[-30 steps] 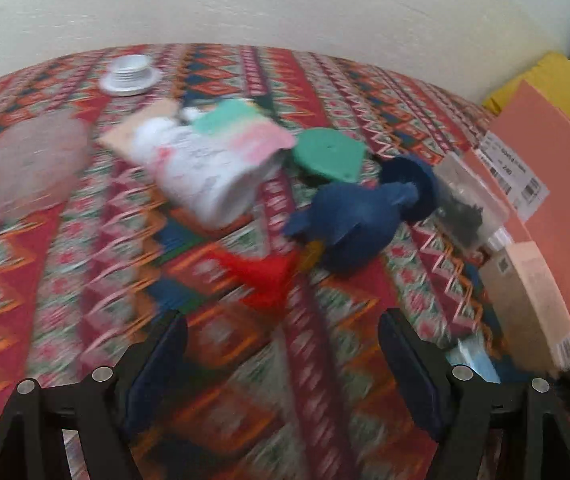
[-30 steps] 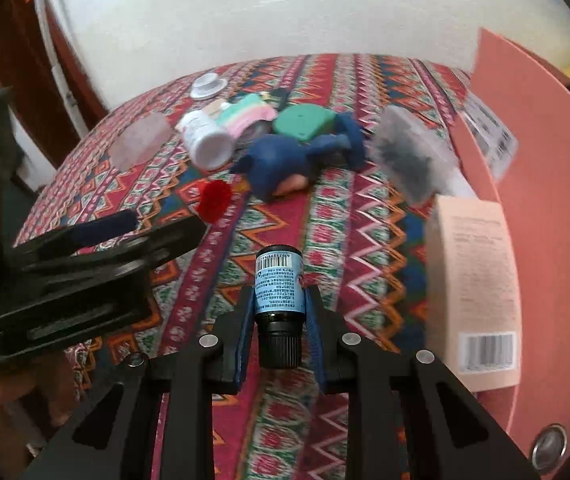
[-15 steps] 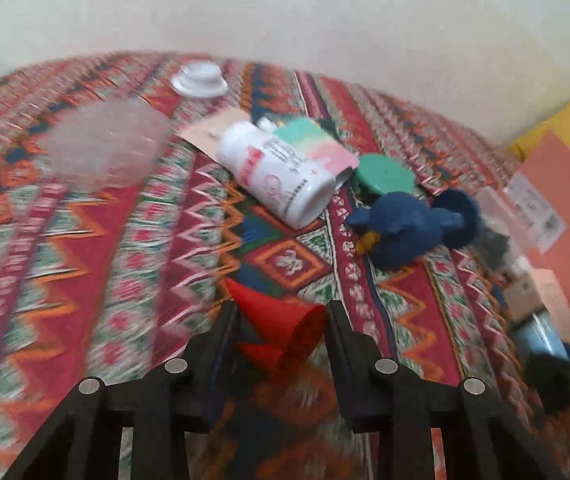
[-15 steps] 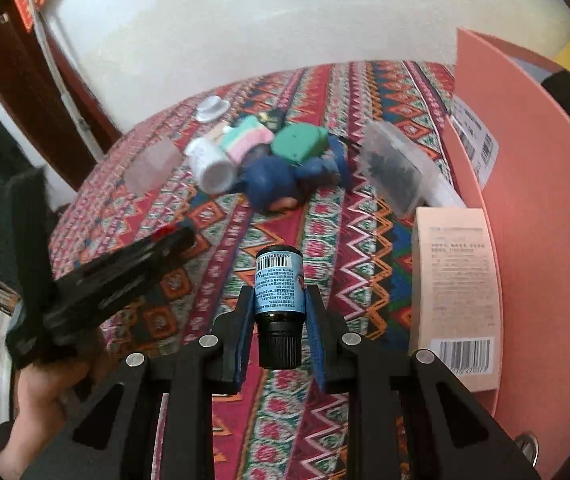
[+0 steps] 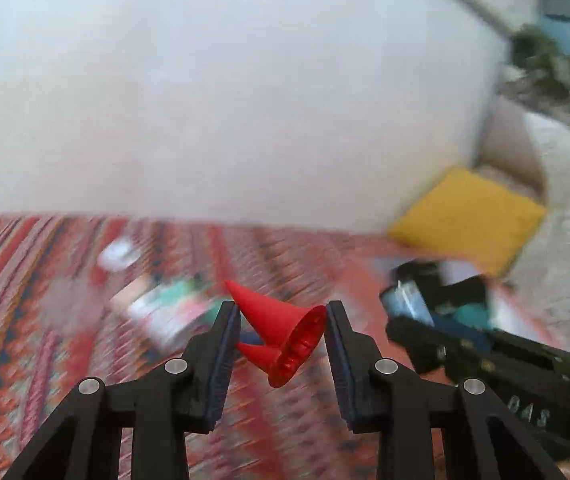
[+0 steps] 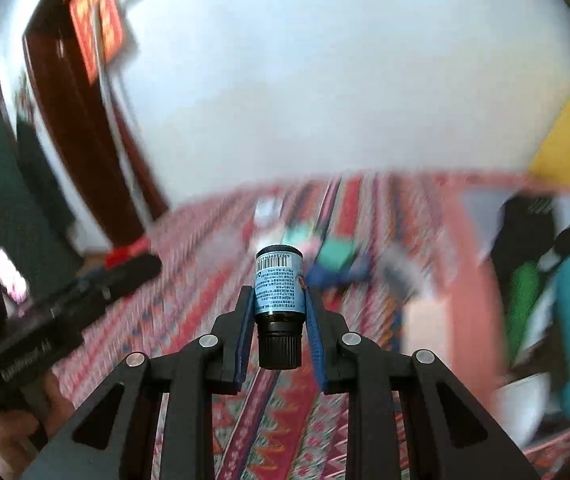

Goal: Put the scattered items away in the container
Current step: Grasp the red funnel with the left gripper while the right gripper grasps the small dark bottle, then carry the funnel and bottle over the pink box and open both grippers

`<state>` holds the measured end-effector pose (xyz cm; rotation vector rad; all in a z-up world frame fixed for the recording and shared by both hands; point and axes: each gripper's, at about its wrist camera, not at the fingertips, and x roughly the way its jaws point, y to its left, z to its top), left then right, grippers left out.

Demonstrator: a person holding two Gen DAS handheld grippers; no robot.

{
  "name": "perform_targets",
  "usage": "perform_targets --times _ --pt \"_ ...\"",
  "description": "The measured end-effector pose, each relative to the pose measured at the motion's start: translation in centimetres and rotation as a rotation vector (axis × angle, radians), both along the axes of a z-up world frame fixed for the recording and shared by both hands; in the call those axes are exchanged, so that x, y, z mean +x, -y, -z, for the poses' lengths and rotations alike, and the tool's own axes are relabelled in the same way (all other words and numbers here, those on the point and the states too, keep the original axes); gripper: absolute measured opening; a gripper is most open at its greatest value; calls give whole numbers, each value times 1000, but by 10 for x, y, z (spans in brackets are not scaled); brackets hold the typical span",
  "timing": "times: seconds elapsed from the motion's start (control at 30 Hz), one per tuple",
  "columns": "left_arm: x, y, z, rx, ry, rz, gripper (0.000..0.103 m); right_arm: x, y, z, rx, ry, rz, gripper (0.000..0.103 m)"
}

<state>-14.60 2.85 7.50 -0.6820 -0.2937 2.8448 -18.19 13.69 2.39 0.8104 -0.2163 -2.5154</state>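
Left wrist view: red cone (image 5: 281, 326), loose on cloth a sec ago, is now clamped in left gripper (image 5: 283, 334) & lifted; small bottle (image 6: 279, 286) is pinched in right gripper (image 6: 279, 318). Both likely bound for pink container (image 6: 471, 280).

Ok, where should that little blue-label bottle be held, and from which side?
Grip the bottle across its labelled body, jaws closing from either side, as now: that wall is straight and round. The ribbed cap, nearer the camera, is narrower and likely gives less hold.

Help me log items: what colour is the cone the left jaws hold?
Red cone, clearest in the left wrist view.
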Motion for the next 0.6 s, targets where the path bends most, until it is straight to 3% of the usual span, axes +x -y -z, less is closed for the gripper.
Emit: perform_targets --times 0.17,0.33,0.37,0.4,0.47,0.53,0.57,0.6 --pt "-25 -87 -31 -50 -41 150 37 11 -95 -45 -69 -119 212 26" --pt "-69 -178 -9 -144 48 272 37 5 -180 -43 -19 -144 454 26" --pt "-77 -192 -2 -161 73 291 42 -2 -188 -38 -42 -122 440 26" --pt "-84 -202 5 -189 95 297 61 -8 -197 -33 -65 -101 426 26" --pt "-91 -216 19 -238 151 320 78 -21 -214 -22 -111 -57 397 26" --pt "-87 -210 23 -229 154 320 78 -35 -221 -13 -132 -18 345 29" --pt "-86 -204 22 -222 152 303 79 -39 -218 -11 -125 -9 332 39" --pt "-83 -194 19 -204 149 282 80 -42 -215 -11 -113 -6 335 69"
